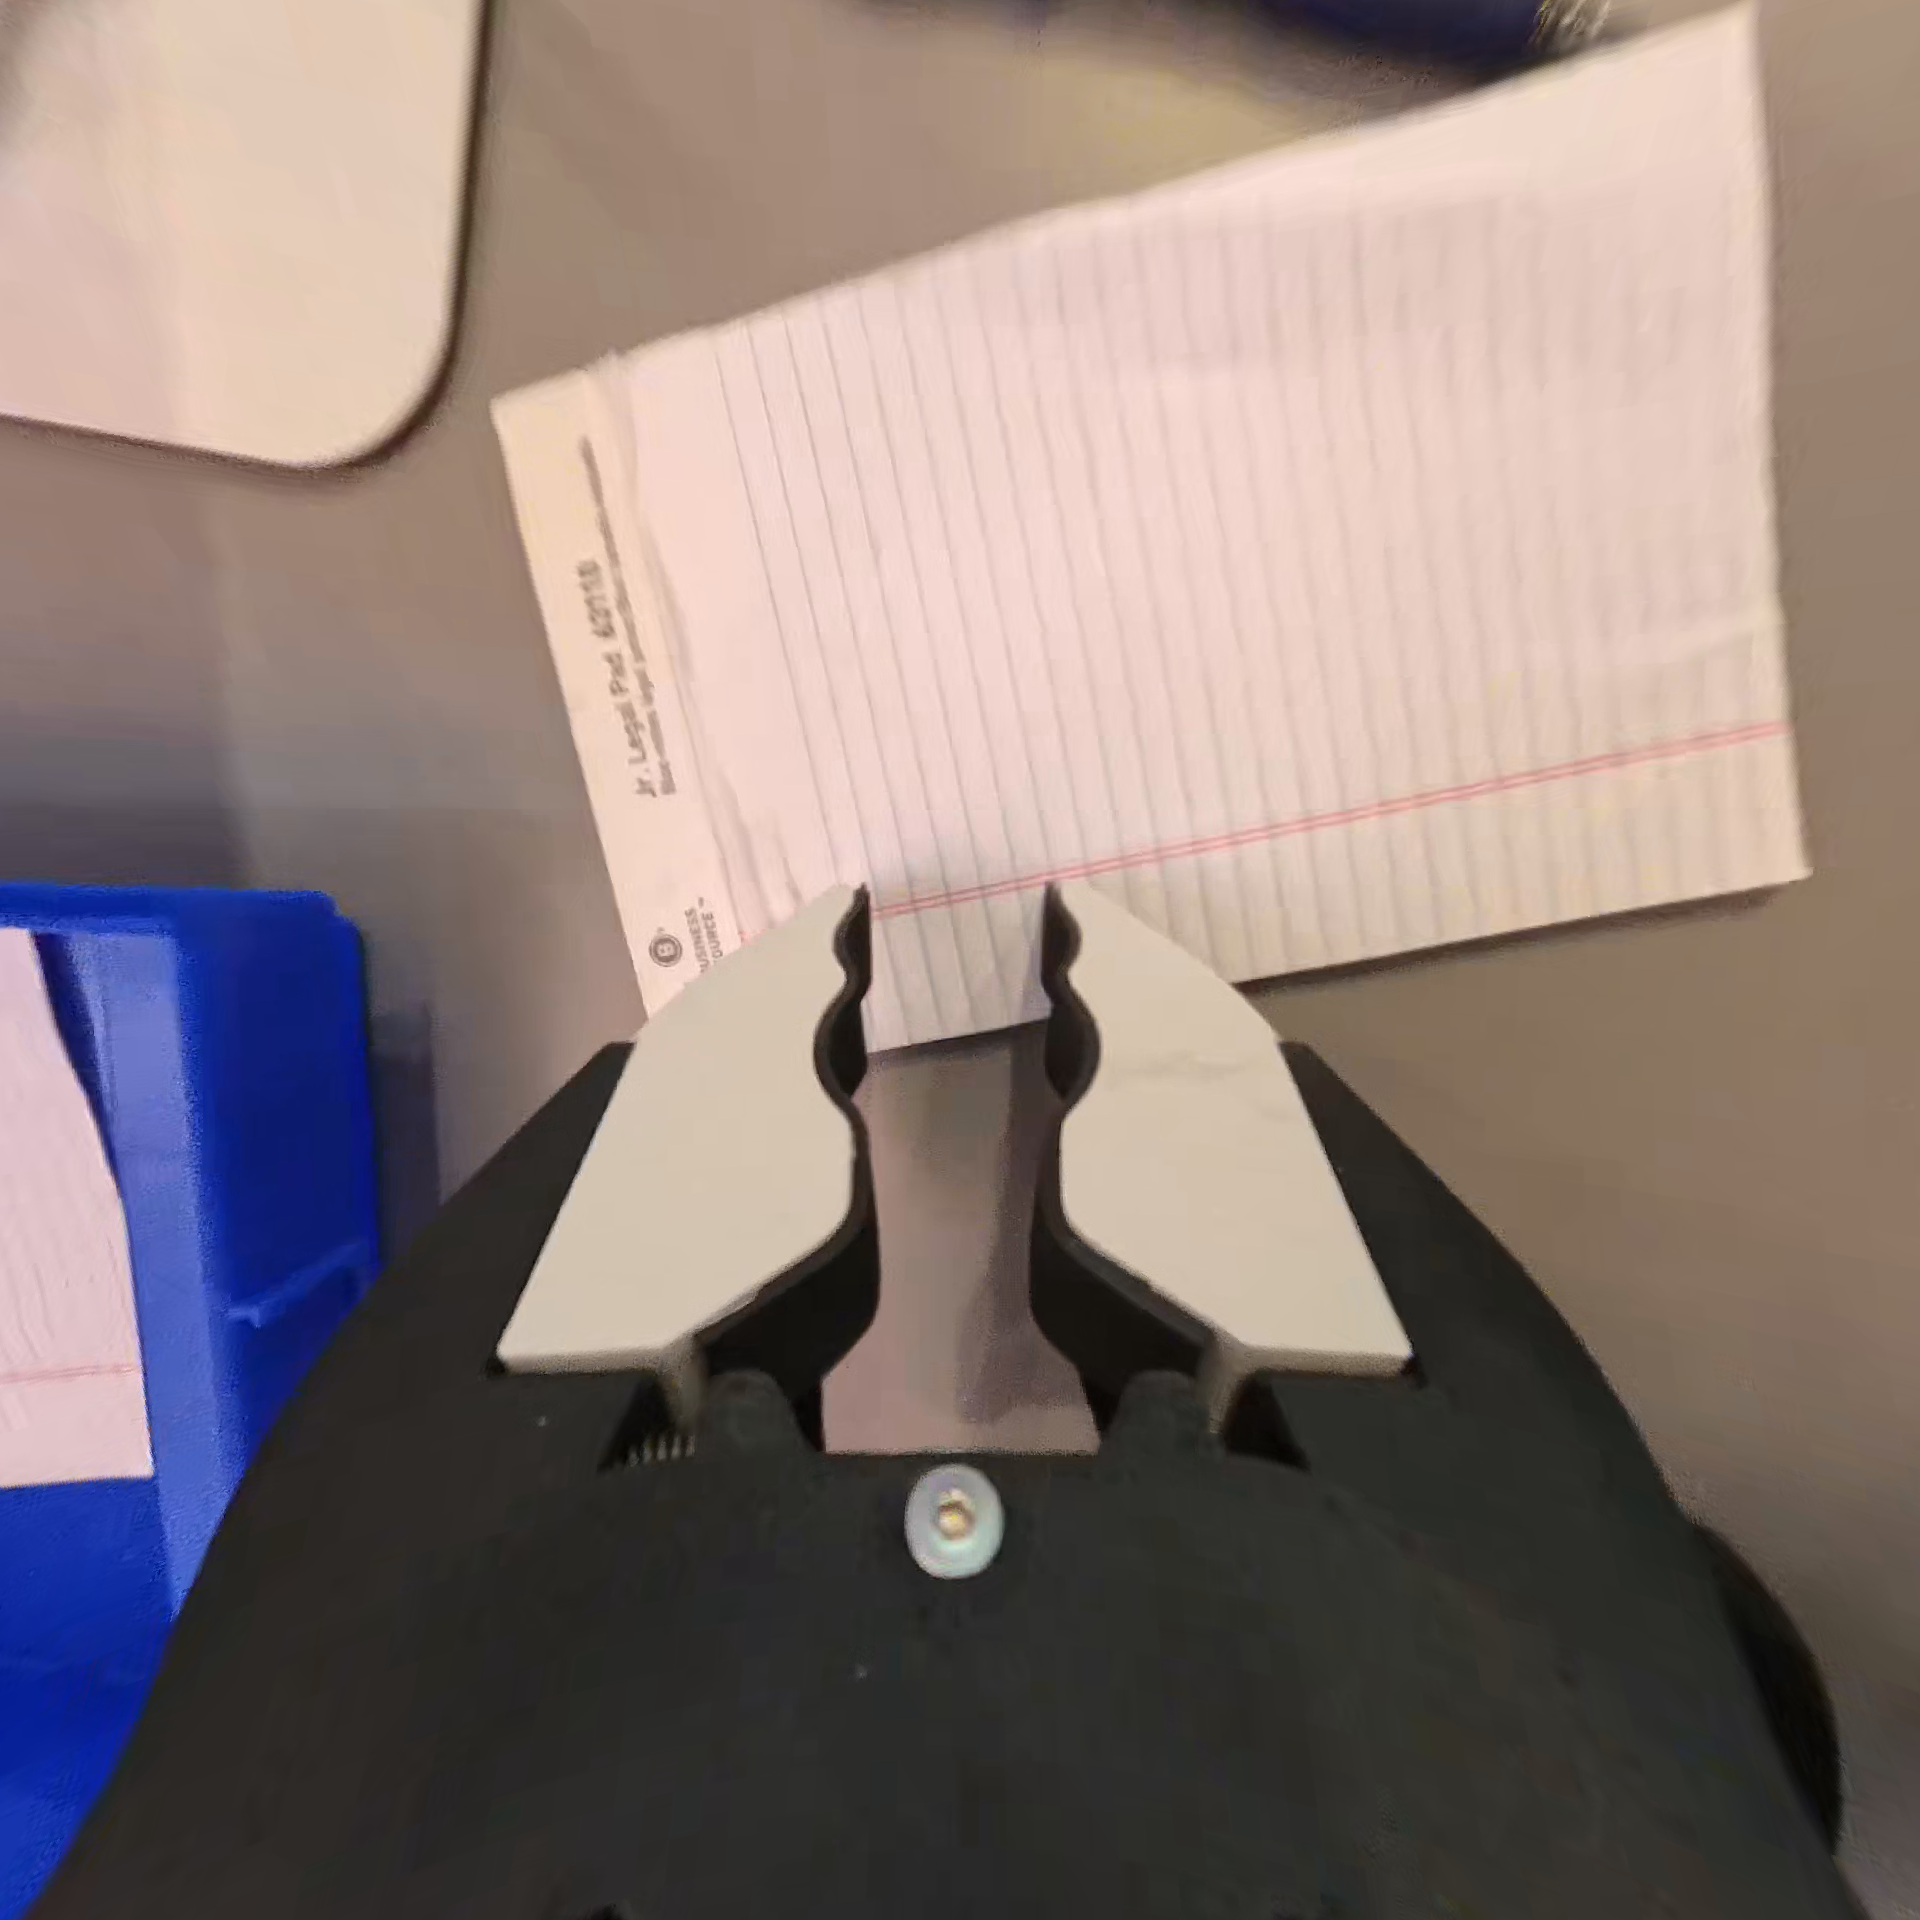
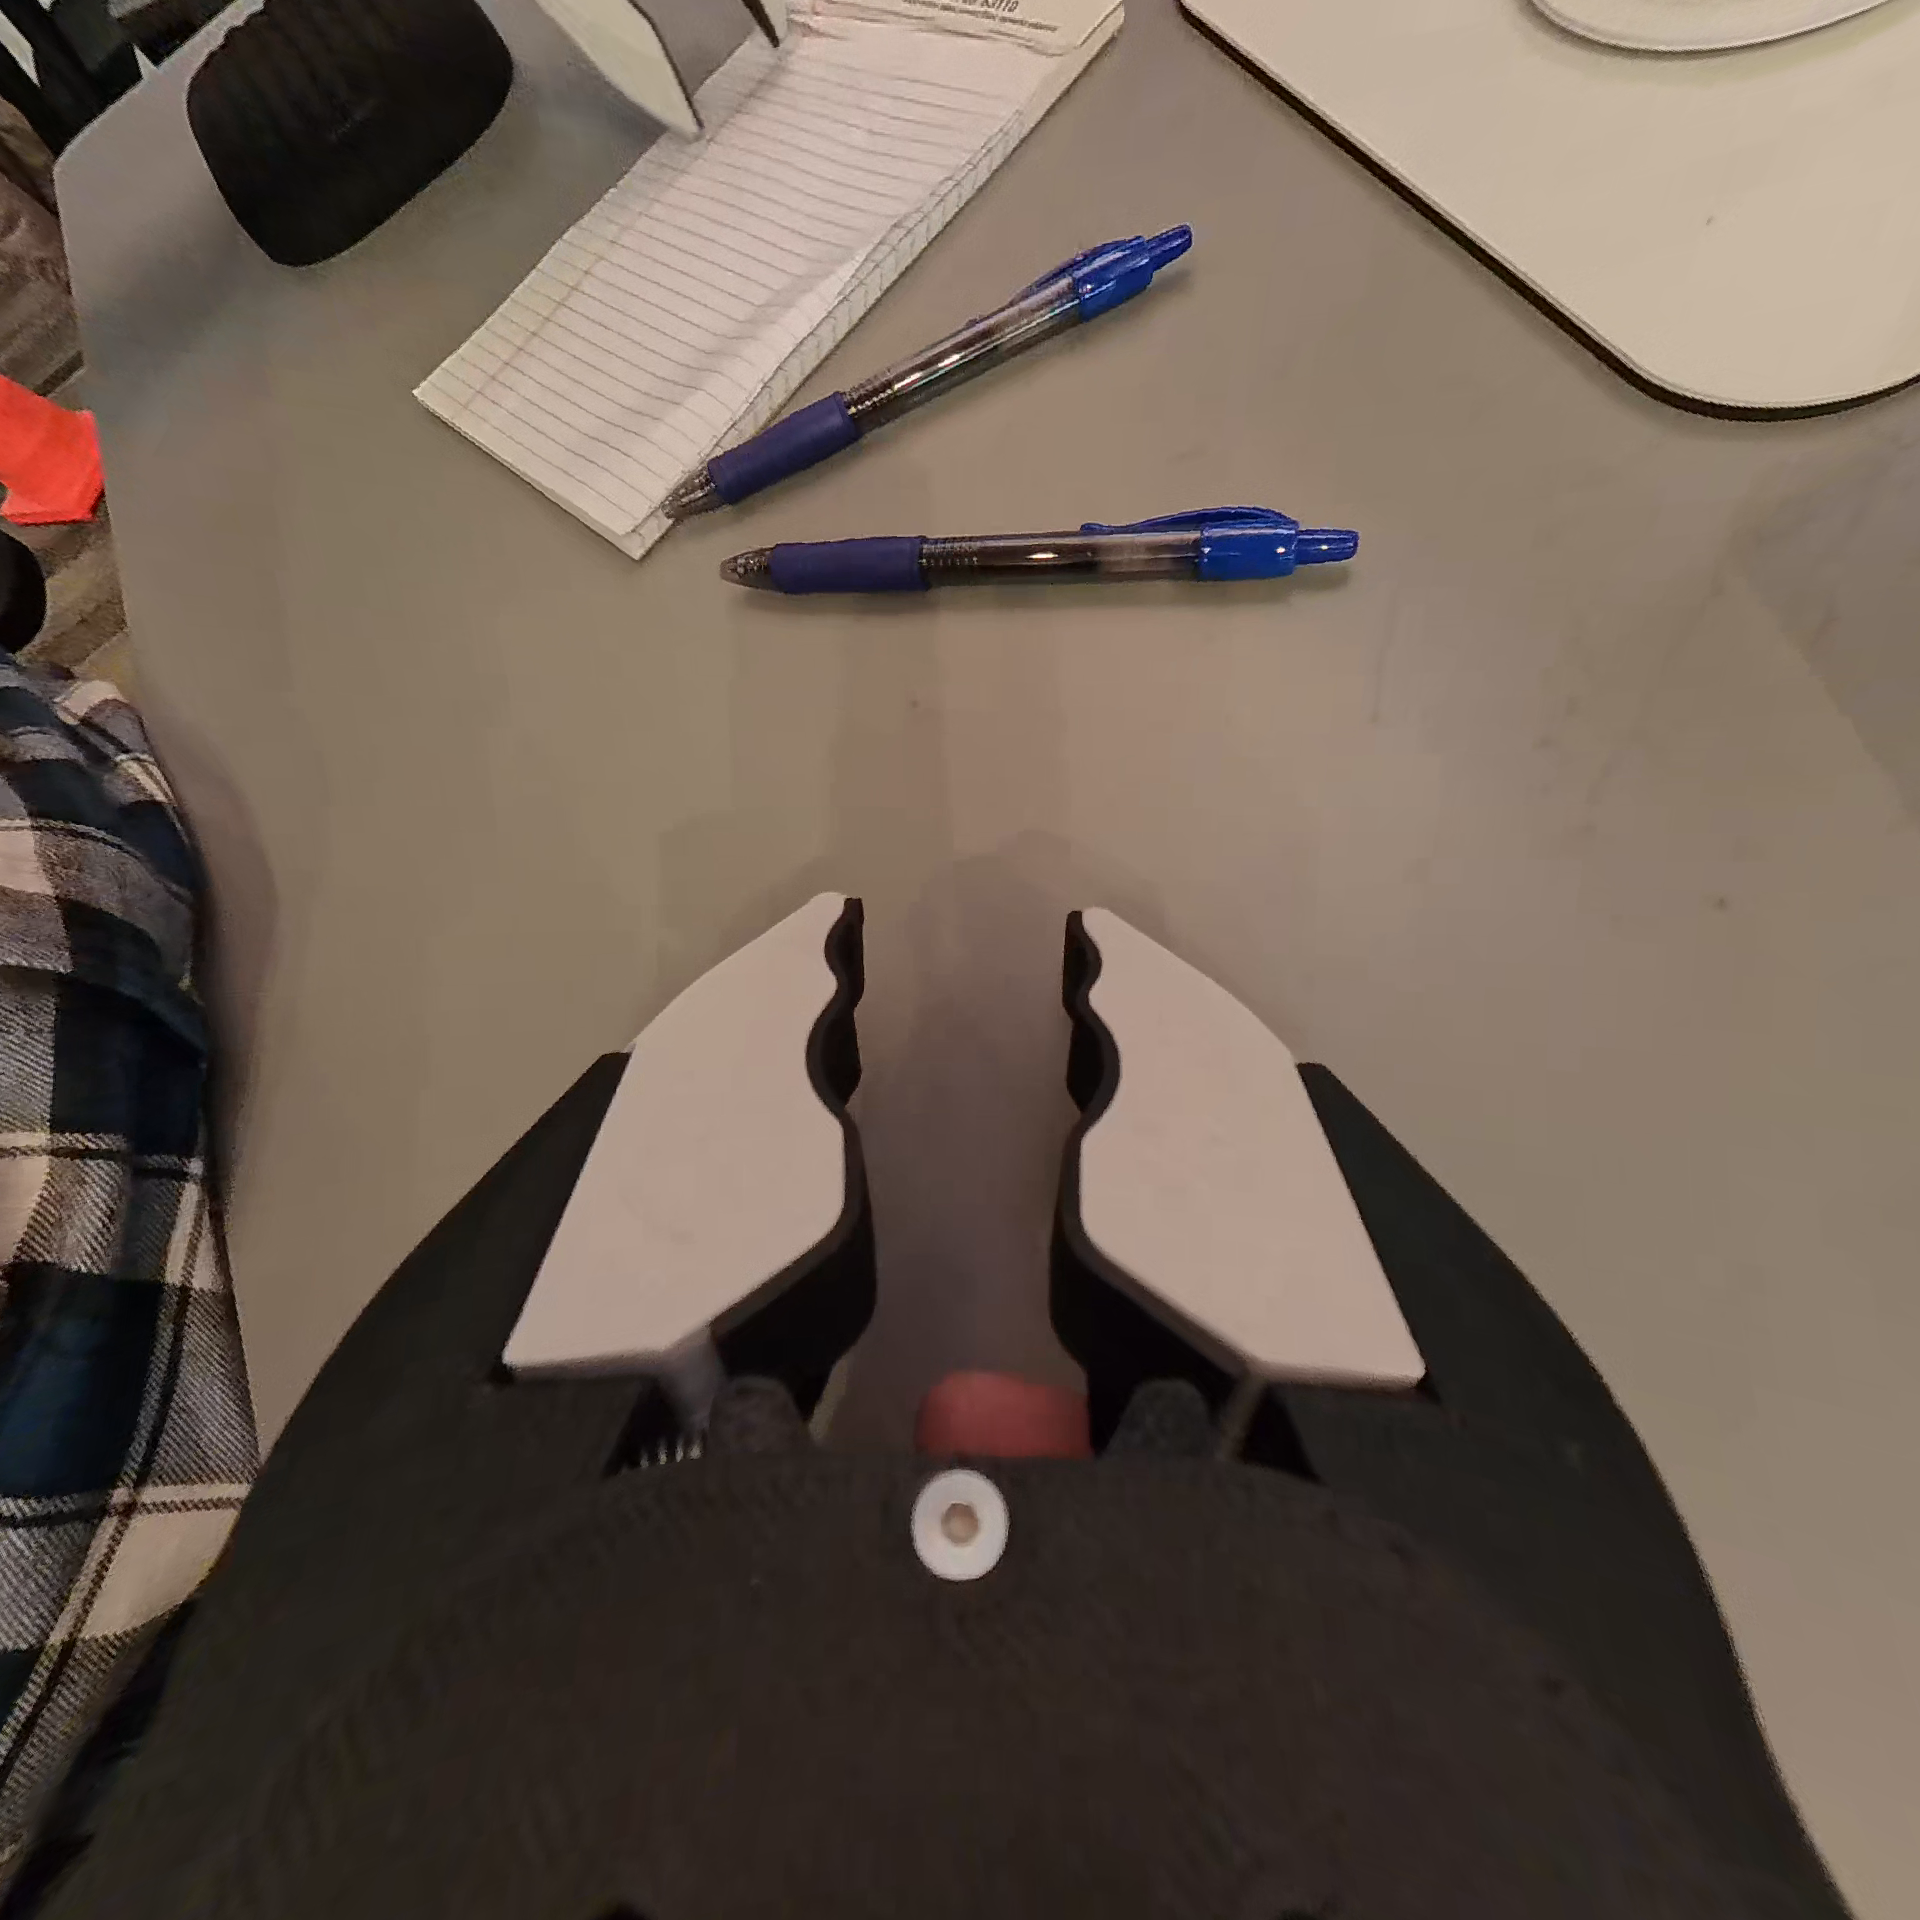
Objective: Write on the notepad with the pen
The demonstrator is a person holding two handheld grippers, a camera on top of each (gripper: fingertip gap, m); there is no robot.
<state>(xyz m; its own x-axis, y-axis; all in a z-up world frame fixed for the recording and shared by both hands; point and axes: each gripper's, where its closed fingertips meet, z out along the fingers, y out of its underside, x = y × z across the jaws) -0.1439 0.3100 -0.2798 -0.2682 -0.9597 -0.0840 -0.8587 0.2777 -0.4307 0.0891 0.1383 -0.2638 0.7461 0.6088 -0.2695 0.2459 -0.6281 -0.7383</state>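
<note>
In the left wrist view, a blue bin (image 1: 187, 1143) was observed at the left edge, with a lined sheet (image 1: 52, 1195) seen against it. A white mat (image 1: 229, 208) with a rounded corner was noted at the upper left of the grey tabletop (image 1: 312, 644). The left claw (image 1: 956, 904) was found open, nothing being held between its fingers; its tips were seen over the near edge of the notepad (image 1: 1195, 623), though contact with the paper could not be determined. The notepad was recorded lying flat and skewed on the tabletop, its lined page showing no writing.

In the right wrist view, a plaid garment (image 2: 94, 1039) was noted at the left edge and a red-orange object (image 2: 47, 457) above it. A black rounded item (image 2: 343, 125) was seen at the upper left. The notepad (image 2: 727, 270) was found farther ahead, with the fingers of the other claw (image 2: 665, 62) seen above its far end. One blue pen (image 2: 935, 364) was recorded with its tip resting on the notepad's near corner; a second blue pen (image 2: 1039, 556) was found just beside it on the bare tabletop, apart from the pad. The right claw (image 2: 964, 914) was found open and bare, well short of both pens. A white mat (image 2: 1610, 187) was noted at the upper right.
</note>
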